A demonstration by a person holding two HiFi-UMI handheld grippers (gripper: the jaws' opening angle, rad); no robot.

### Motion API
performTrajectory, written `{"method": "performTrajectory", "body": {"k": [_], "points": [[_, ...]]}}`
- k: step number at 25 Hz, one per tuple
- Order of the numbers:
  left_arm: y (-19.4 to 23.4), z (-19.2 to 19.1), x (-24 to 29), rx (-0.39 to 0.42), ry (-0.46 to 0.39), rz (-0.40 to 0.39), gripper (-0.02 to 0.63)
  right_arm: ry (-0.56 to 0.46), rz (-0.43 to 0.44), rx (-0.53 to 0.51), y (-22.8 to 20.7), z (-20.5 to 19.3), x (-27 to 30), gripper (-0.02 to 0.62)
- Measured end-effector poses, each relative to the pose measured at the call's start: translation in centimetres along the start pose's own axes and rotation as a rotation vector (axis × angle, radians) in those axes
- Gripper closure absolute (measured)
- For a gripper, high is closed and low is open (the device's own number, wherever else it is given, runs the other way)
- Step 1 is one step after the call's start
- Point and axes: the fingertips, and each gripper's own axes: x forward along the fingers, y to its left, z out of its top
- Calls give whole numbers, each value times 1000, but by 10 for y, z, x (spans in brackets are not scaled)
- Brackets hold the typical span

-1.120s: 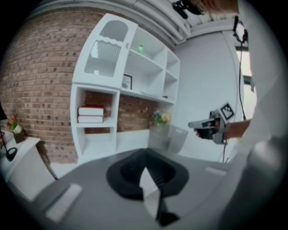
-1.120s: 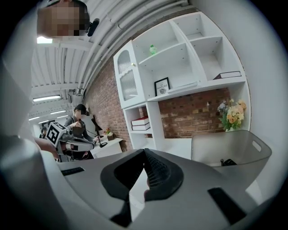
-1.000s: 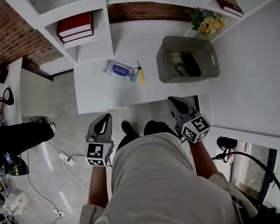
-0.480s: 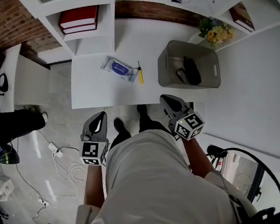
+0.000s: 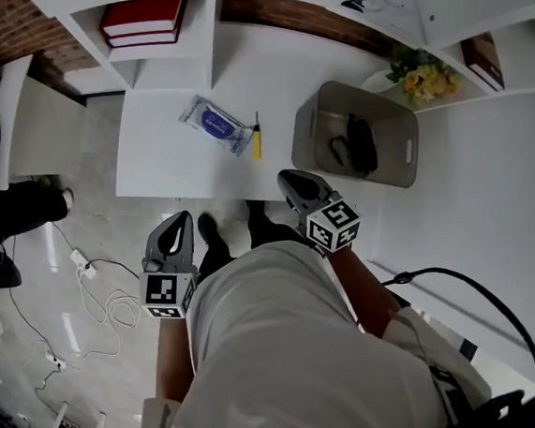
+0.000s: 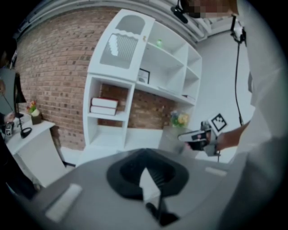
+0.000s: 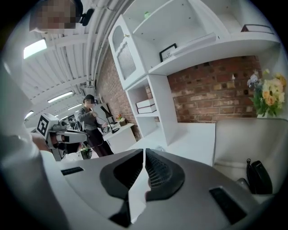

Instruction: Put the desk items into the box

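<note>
White shelving on a brick wall stands over a white worktop (image 5: 164, 166), with red books (image 5: 143, 21) in one bay and a bunch of yellow flowers (image 5: 429, 78) off to the right. Two of the desk items lie out on the worktop. A flat wipes packet (image 5: 213, 124) with a blue label lies left of centre. Just beside it, on the right, lies a slim yellow-handled tool (image 5: 256, 142). From this height we cannot say whether it is a pen or a small driver. The grey box (image 5: 306, 141) sits to the right of both, near the flowers, and already holds dark items (image 5: 360, 145), so we judge the task partly done.

Both our tools hang short of the worktop's near edge, above the floor. The left hand-held gripper (image 5: 182, 218) has its jaws pressed together with nothing between them. The right hand-held gripper (image 5: 289, 175) is likewise closed and empty, and it sits nearer to the yellow-handled tool and to the box.

We expect the wipes packet to be light, soft and floppy, with a slick film skin. A pinch along one long edge or at a sealed end should hold better than a pinch across the flat face, and the packet will likely sag once it is lifted. The yellow-handled tool looks light, stiff and thin, and it may roll or skid away. We would spread the jaws, straddle it across the middle of the handle and close squarely on it. It lies flat, so the jaw tips must come nearly down to the surface to get round it.
</note>
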Motion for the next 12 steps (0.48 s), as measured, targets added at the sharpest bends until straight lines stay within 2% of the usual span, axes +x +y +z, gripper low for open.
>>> {"method": "performTrajectory", "body": {"k": [5,12], "points": [[1,-8,8,-24,21,35,603,62,-25,15,-24,-24,29,588],[5,-23,19,-51,61,52,603,150,-68,54,-52,-57,66,541]]}}
